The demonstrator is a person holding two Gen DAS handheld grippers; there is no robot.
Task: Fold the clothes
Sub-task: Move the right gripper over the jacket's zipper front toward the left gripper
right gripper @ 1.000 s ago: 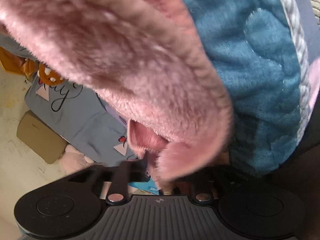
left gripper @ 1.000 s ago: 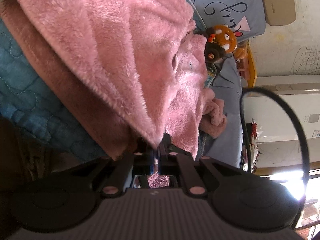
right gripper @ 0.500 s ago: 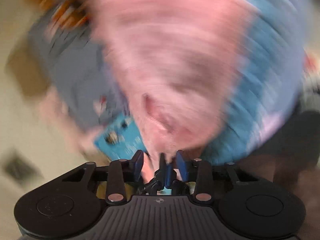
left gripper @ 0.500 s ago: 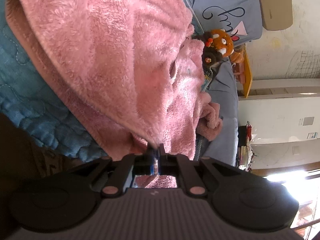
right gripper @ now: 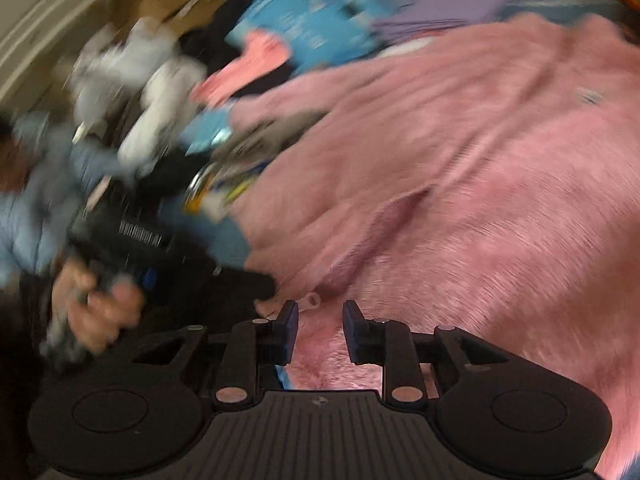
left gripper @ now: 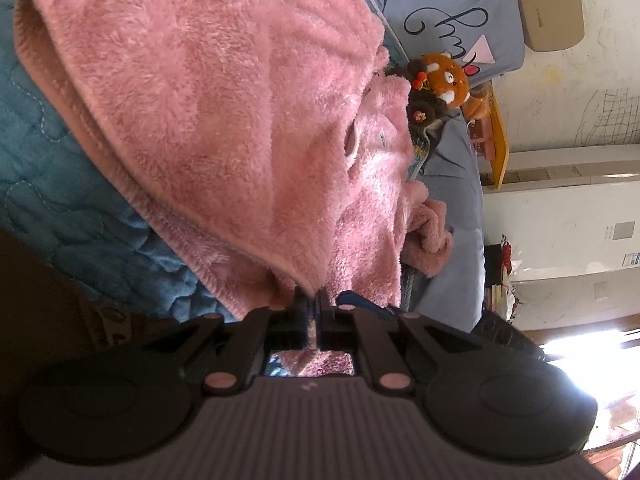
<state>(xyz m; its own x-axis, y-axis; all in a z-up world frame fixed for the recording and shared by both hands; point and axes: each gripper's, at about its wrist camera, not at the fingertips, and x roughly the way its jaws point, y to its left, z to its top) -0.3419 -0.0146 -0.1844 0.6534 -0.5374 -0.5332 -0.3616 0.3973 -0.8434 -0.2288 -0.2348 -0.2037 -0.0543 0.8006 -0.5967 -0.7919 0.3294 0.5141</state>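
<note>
A fluffy pink fleece garment (left gripper: 224,120) lies on a blue quilt (left gripper: 48,160), one hemmed edge lifted. My left gripper (left gripper: 311,300) is shut on that edge, pinching a corner of the fleece. The blurred right wrist view looks down on the same garment (right gripper: 480,200), spread wide. My right gripper (right gripper: 320,320) hovers just above it, its jaws closing with a gap between them and no fabric pinched. At the left of that view a hand (right gripper: 96,312) holds the left gripper (right gripper: 260,286) against the garment's edge.
An orange plush toy (left gripper: 440,84), a grey-blue pillow with script (left gripper: 448,8) and a cardboard box (left gripper: 548,4) lie beyond the garment. The right wrist view shows a blurred clutter: a blue packet (right gripper: 312,12), white plush (right gripper: 160,92), purple cloth (right gripper: 452,12).
My right gripper has let go of the pink fold, rolled over and risen, and now looks down on the garment. My left gripper has kept its hold and barely moved.
</note>
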